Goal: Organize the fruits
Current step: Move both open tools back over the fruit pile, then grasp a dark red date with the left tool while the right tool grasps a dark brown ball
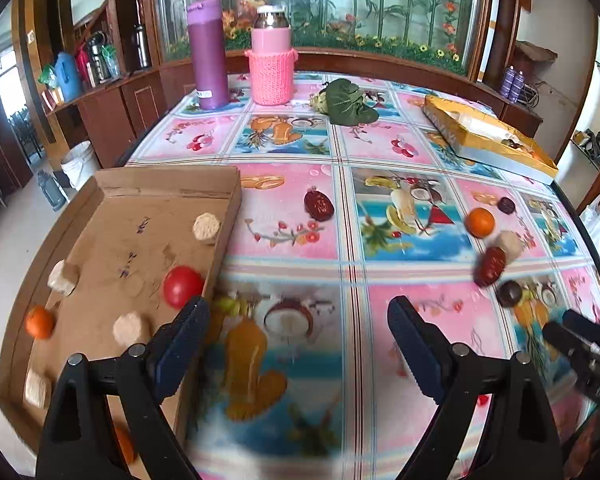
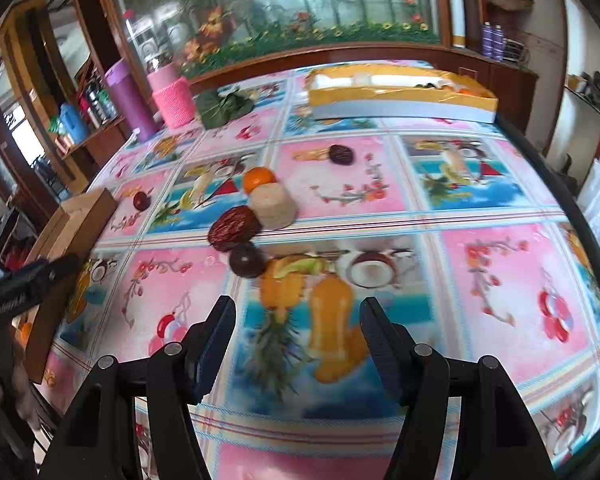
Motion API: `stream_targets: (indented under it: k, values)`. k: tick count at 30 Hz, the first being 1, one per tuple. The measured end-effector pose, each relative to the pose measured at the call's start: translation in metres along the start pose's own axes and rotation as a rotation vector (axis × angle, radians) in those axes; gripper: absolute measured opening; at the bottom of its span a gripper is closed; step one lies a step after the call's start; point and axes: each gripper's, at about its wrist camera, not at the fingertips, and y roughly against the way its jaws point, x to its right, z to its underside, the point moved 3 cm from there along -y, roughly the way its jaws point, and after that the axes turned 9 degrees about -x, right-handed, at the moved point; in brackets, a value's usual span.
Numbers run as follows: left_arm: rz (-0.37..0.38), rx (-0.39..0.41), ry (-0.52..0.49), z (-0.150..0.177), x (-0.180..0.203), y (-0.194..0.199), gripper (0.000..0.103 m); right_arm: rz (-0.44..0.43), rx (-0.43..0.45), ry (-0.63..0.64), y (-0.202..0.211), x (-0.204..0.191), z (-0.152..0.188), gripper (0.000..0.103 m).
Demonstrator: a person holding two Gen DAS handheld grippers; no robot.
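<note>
Fruit cluster: dark round fruit [image 2: 247, 260] and red date [image 2: 234, 227], long axis toward 2 o'clock, lie at 11 o'clock from the nearer right gripper [image 2: 297, 344]. Both it and the left gripper [image 1: 299, 344] gape empty.

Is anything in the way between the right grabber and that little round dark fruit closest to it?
No. The right gripper is open and empty, and only bare tablecloth lies between it and the round dark fruit. A red date sits just behind that fruit, close enough that they may be touching.
</note>
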Motion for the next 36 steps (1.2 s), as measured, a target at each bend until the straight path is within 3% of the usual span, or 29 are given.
stream_targets:
  k: [8, 13, 15, 17, 18, 20, 24, 36]
  values:
    - [-0.005, -0.074, 0.005, -0.056, 0.004, -0.058, 0.090, -0.011, -0.046, 0.031, -0.029, -0.014, -0.019, 0.069]
    - [-0.041, -0.060, -0.026, -0.077, 0.014, -0.077, 0.090, -0.007, -0.054, 0.049, -0.036, -0.018, -0.029, 0.069]
    - [-0.044, -0.071, -0.048, -0.078, 0.021, -0.084, 0.080, -0.001, -0.055, 0.065, -0.039, -0.020, -0.030, 0.069]
    - [-0.047, -0.085, -0.085, -0.076, 0.029, -0.090, 0.051, 0.005, -0.057, 0.078, -0.043, -0.022, -0.030, 0.069]
    - [-0.037, -0.073, -0.098, -0.075, 0.032, -0.090, 0.045, 0.007, -0.060, 0.083, -0.045, -0.022, -0.030, 0.067]
    - [-0.023, -0.063, -0.125, -0.074, 0.038, -0.089, 0.022, 0.024, -0.048, 0.101, -0.046, -0.024, -0.031, 0.055]
    - [-0.006, -0.071, -0.129, -0.072, 0.041, -0.085, 0.022, -0.004, -0.046, 0.128, -0.045, -0.029, -0.031, 0.030]
    - [0.142, 0.039, -0.047, -0.045, 0.008, -0.006, 0.022, -0.041, -0.010, 0.086, -0.022, -0.024, -0.022, 0.026]
